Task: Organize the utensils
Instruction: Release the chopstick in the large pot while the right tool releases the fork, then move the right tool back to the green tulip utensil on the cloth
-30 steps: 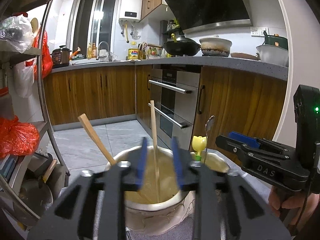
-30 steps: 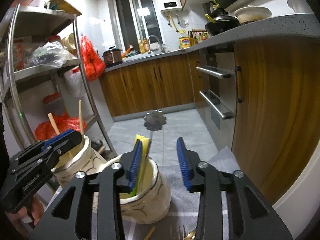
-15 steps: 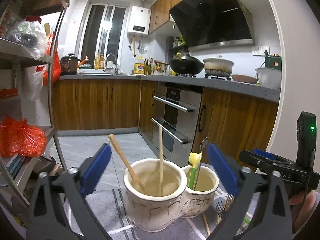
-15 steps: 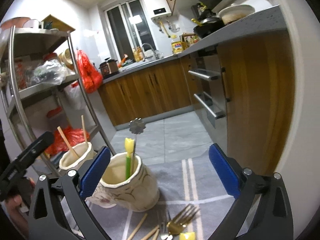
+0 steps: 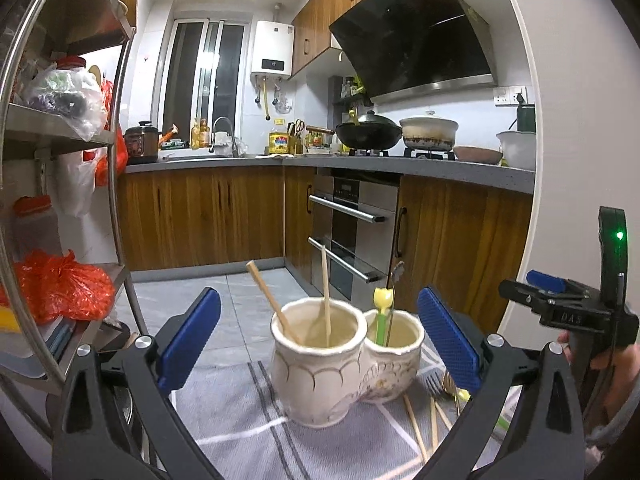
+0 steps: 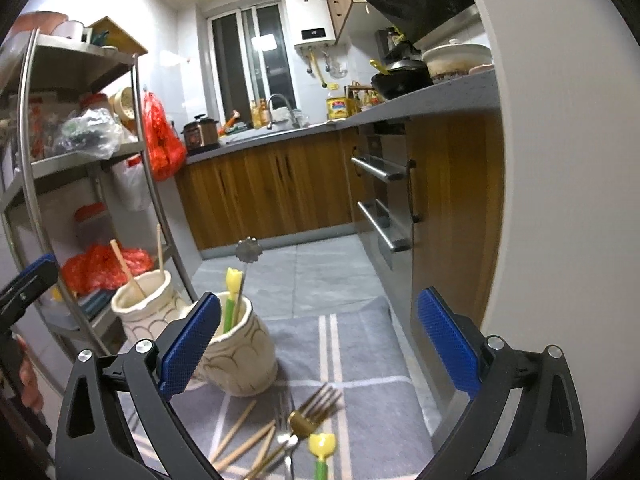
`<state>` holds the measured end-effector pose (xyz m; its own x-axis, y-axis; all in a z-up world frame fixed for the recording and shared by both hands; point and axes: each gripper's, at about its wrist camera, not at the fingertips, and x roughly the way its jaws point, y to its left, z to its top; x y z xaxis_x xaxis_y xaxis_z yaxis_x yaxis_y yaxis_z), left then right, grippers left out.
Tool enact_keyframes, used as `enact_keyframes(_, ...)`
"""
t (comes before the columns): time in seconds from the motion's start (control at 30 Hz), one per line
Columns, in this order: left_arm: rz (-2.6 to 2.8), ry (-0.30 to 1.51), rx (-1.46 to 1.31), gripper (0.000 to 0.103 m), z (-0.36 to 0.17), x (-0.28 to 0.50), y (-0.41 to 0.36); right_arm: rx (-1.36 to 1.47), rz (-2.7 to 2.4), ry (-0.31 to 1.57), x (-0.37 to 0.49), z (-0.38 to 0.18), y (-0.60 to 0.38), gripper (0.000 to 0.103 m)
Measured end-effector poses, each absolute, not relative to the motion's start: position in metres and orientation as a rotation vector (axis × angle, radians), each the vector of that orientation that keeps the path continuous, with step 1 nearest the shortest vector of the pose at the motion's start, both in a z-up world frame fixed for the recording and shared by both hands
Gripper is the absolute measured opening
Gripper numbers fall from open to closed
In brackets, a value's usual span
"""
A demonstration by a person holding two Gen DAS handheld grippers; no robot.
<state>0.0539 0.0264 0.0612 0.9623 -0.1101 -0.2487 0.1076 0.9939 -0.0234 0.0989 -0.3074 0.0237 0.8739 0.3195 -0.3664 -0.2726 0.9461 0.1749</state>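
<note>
Hanging wide apart and empty, left gripper (image 5: 318, 338) framing cream ceramic twin-pot utensil holder (image 5: 344, 364) on grey striped cloth (image 5: 232, 408). Gaping empty too, right gripper (image 6: 318, 338), above loose gold forks (image 6: 312, 408) and wooden chopsticks (image 6: 236, 436) beside holder.

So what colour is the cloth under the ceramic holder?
The cloth is grey with white stripes, clearest in the right wrist view, beneath the holder.

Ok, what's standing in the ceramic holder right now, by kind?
Wooden sticks: 2
Yellow-tipped green utensil: 1
Metal flower-ended utensil: 1
Total in the holder: 4
</note>
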Motion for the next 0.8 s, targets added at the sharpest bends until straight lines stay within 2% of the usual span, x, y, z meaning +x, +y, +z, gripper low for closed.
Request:
enact_keyframes(0.33, -0.060, 0.357, 0.007, 0.097, 0.031, 0.041, 0.034, 0.068, 0.252, 0.462, 0.092, 0.003, -0.319, 0.098)
enact_keyframes(0.8, -0.107, 0.510, 0.029, 0.097, -0.016, 0.037, 0.028, -0.067, 0.296, 0.646, 0.088, -0.049, -0.307, 0.098)
